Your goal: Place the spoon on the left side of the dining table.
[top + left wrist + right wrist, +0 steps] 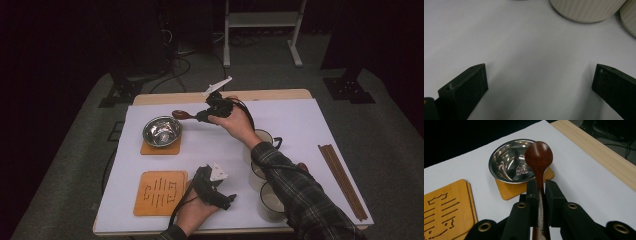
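one wooden spoon [538, 155], one steel bowl [510, 162], two coasters [160, 192], three cups [272, 202].

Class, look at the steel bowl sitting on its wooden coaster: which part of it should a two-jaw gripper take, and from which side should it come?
Grip the steel bowl by its thin rim, coming down from above with one jaw inside and one outside. Its wall is round, smooth and probably too wide to span, and it stands upright, mouth open, on the wooden coaster. The near side, facing the free left gripper, looks unobstructed.
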`<state>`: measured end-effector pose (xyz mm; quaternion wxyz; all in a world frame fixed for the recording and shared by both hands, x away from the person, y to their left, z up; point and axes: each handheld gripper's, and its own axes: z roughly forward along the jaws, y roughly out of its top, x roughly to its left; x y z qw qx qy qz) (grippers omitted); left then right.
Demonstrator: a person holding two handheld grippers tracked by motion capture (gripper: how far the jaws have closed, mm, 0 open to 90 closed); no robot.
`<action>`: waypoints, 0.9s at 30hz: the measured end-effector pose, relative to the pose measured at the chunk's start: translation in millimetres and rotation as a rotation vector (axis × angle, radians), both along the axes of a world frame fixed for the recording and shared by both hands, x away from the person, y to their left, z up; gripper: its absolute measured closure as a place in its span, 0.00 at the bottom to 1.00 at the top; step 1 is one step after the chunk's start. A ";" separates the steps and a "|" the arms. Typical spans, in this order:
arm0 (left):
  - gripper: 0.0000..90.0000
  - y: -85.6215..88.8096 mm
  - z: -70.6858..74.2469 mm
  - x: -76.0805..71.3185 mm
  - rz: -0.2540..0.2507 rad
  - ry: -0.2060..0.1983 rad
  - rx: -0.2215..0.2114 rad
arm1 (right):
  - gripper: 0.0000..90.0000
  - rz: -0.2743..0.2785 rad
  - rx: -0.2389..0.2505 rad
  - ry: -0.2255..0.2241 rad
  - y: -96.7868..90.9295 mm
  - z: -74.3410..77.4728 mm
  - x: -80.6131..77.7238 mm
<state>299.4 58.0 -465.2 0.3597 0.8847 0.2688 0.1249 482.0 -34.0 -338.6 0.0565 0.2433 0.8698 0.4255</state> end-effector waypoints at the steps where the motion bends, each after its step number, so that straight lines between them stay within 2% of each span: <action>1: 0.00 0.0 0.0 0.0 0.000 0.000 0.000 | 0.90 0.003 -0.001 -0.002 2.1 -0.4 0.5; 27: 0.00 -0.2 -0.3 -0.1 0.001 0.001 -0.005 | 0.90 0.044 -0.032 0.037 47.7 -19.2 15.2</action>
